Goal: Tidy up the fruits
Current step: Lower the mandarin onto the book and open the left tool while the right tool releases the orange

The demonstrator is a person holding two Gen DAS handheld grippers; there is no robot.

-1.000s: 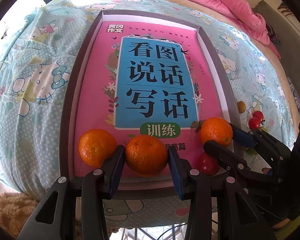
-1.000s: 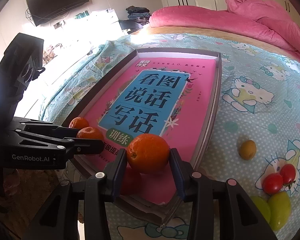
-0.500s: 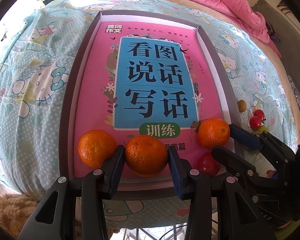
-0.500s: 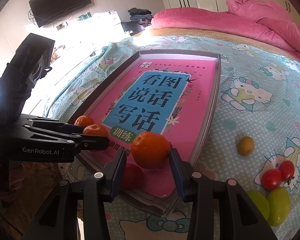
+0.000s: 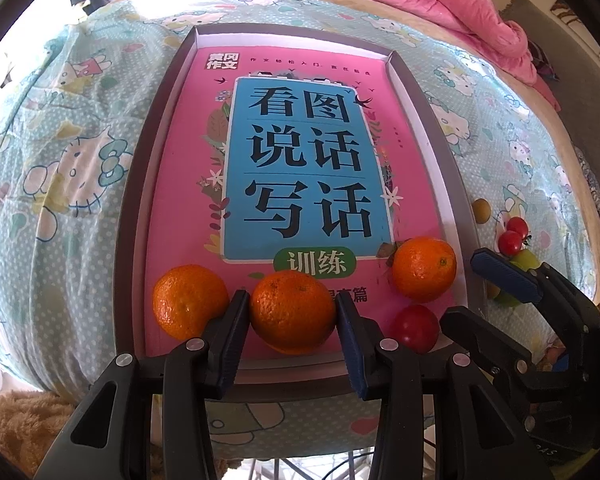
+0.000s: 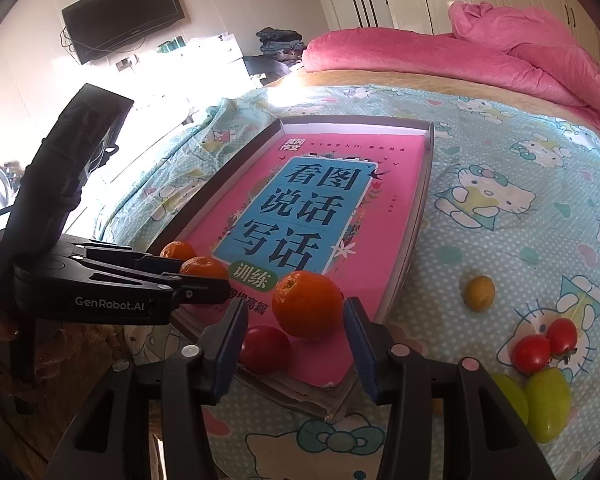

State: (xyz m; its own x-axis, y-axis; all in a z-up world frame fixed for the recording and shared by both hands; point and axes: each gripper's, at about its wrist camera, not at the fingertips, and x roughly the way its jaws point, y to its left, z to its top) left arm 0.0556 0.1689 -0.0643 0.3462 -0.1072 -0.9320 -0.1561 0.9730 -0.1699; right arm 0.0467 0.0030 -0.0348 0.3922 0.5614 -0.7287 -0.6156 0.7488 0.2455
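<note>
A grey tray [image 5: 134,216] on the bed holds a pink book [image 5: 188,184]. Three oranges lie along the book's near end. My left gripper [image 5: 291,298] is shut on the middle orange [image 5: 292,312], with another orange [image 5: 190,300] just to its left. In the right wrist view the third orange [image 6: 307,304] rests on the book between the fingers of my right gripper [image 6: 295,304]. Its jaws are opening, with gaps on both sides of the fruit. A red tomato [image 6: 264,348] sits beside that orange, against the left finger.
On the bedsheet right of the tray lie a small yellow fruit [image 6: 479,292], two cherry tomatoes [image 6: 530,354] and two green fruits [image 6: 548,404]. A pink quilt [image 6: 500,52] is heaped at the far end. The bed's edge lies just below the tray.
The right gripper's jaws have spread off the third orange, which now sits free on the book beside the tomato. The left gripper and its orange have not moved.
</note>
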